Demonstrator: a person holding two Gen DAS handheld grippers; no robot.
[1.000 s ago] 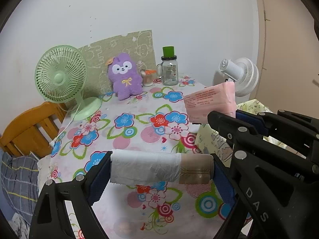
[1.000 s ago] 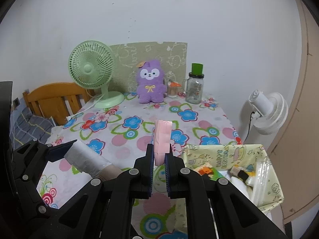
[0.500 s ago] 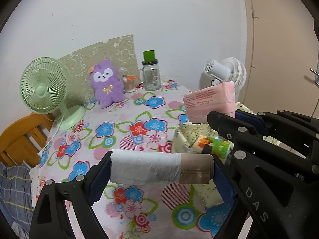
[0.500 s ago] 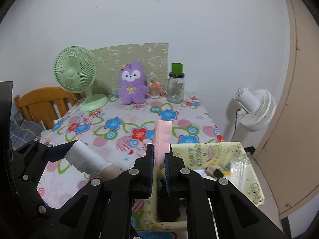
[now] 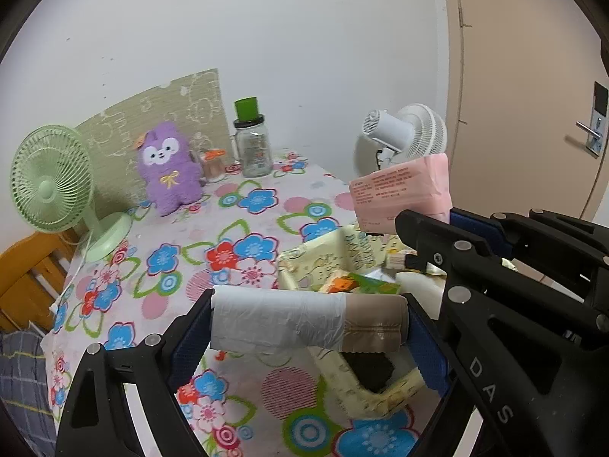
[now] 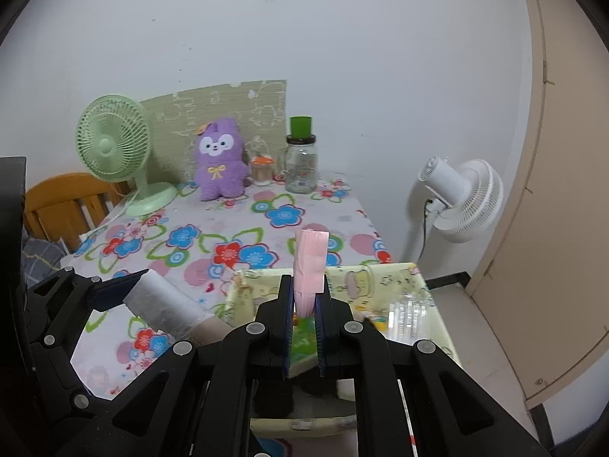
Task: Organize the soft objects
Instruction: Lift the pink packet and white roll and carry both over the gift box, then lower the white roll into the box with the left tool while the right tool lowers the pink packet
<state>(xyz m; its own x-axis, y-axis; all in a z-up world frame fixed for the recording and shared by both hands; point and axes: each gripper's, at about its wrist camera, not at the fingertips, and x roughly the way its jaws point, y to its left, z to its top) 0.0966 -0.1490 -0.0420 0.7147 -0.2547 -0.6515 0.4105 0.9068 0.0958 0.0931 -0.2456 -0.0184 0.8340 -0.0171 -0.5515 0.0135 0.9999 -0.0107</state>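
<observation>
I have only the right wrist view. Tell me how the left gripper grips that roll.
Observer: The left gripper is shut on the roll lengthwise, with one finger against each end.
Operator: Say where the roll hangs relative to the basket.
Observer: Its tan end appears to be over the near left part of the yellow basket, and its white end is over the tablecloth.
Operator: Describe the broad side of the pink pack.
Observer: The pink pack, clamped in the right gripper, has a flat face printed with red text that is too small to read.
</observation>
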